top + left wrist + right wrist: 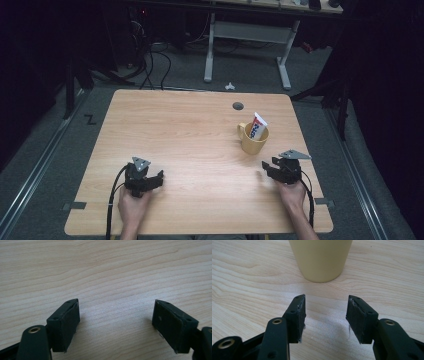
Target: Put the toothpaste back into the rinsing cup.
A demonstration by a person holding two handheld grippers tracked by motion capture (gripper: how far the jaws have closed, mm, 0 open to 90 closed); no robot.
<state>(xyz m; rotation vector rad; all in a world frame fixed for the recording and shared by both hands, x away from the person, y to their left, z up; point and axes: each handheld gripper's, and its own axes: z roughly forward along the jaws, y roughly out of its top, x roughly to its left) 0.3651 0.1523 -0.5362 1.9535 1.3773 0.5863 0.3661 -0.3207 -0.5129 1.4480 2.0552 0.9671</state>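
A yellow mug [252, 139] stands upright on the right half of the wooden table [190, 130], with a white, red and blue toothpaste tube [258, 126] sticking out of it. My right gripper [267, 169] rests on the table just in front of and right of the mug, jaws open with nothing between them. In the right gripper view the mug [322, 258] stands a short way beyond my right gripper [325, 312]. My left gripper [158, 178] lies near the front left, open and empty. In the left gripper view bare wood lies between the wide-set jaws of my left gripper [116, 315].
A round cable hole [238, 106] sits near the table's far edge behind the mug. Beyond the table stand a white desk frame [245, 37] and cables on a dark floor.
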